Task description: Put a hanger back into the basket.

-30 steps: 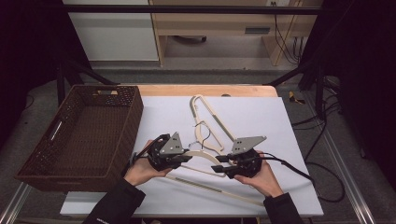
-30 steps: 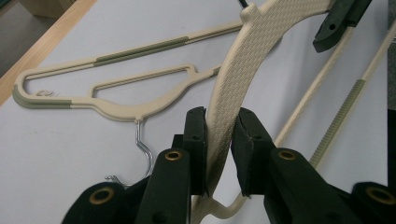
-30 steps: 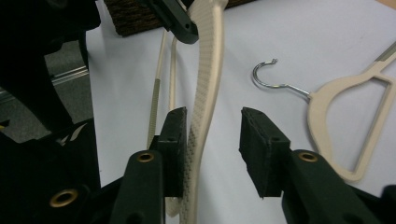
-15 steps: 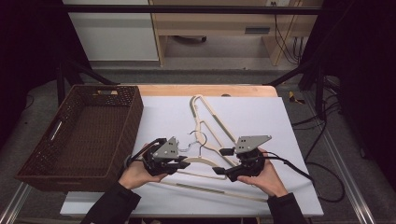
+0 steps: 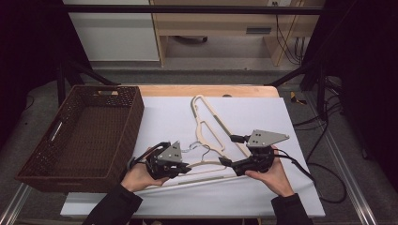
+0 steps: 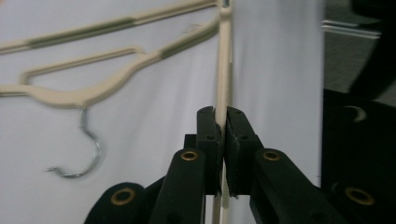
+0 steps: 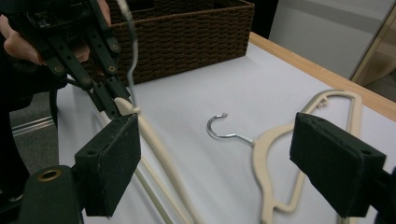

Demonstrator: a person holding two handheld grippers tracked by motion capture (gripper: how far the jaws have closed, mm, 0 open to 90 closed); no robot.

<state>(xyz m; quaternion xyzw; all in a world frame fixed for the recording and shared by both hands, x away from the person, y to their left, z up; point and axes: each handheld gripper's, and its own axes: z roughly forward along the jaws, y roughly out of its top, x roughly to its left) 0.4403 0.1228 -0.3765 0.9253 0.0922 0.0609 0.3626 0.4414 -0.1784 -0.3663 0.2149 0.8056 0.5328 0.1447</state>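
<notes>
Now two cream hangers (image 5: 212,129) with metal hooks on white sheet (image 5: 291,187); my left gripper (image 5: 184,167) pinches near one's bar, right gripper (image 5: 226,149) spread; brown wicker basket (image 5: 44,171) left.

Bench (image 5: 300,197): white sheet over the top, a strip of bare wood showing along the far edge (image 5: 206,90).

On the left end, a dark brown woven basket (image 5: 136,117), rectangular, with cut-out handles in its short walls; its near left corner overhangs the white sheet.

Mid-bench, a cream hanger (image 5: 206,123) lies flat, pointing away toward the far edge, its arms running back toward the near side.

Just nearer, a second cream hanger (image 5: 206,164) with a chrome hook (image 5: 199,147); the hook lies on the sheet, curled open toward the basket. Its long lower bar (image 5: 206,180) runs along the near part of the bench, beside a thinner rod.
</notes>
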